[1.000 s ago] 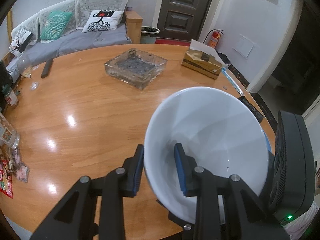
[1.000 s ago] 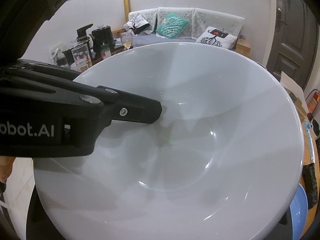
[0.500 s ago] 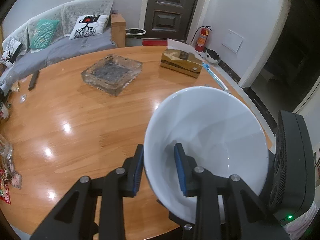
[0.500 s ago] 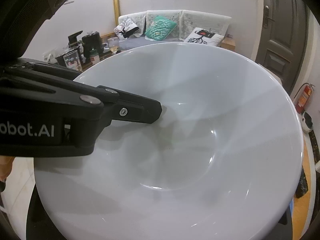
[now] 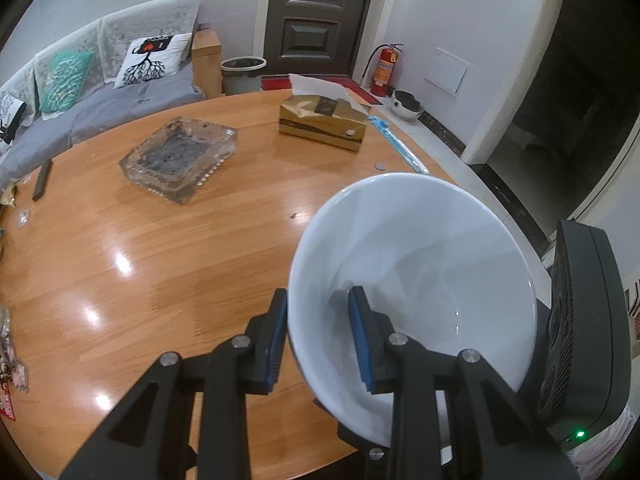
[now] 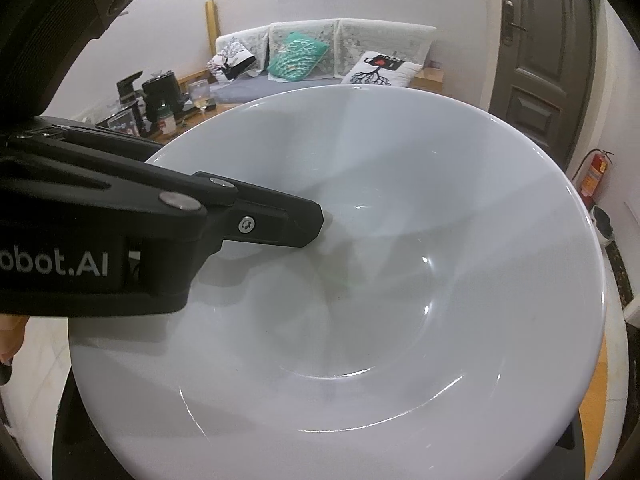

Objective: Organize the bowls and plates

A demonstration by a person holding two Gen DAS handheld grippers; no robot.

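A: Now, status of the left gripper (image 5: pixel 318 330)?

B: Clamped on the bowl (image 5: pixel 416 280). One blue pad (image 5: pixel 277 344) sits against the outer wall, the other against the inner wall, with the rim between them.

A: Describe the bowl.

B: White, glossy, deep, with a wide flared rim and a small round flat base. The inside is empty and clean; ceiling lights show as small bright glints on the glaze. Shadows of the finger fall across the inner wall.

A: Position of the bowl?

B: Held in the air, tilted, its mouth facing up and toward the right wrist camera. In the left wrist view it hangs over the near right edge of the table (image 5: pixel 168 264), clear of the surface.

A: Right gripper state?

B: Cannot tell. In the right wrist view the bowl (image 6: pixel 380 280) fills almost the whole frame and hides the fingers. Only the left gripper's black finger (image 6: pixel 276 220) shows there, reaching over the rim from the left.

A: Other items on the table?

B: A glass ashtray (image 5: pixel 180 158) toward the far left and a tissue box (image 5: pixel 323 122) toward the far edge, both well apart from the bowl. A coin (image 5: pixel 380 166) lies near the box.
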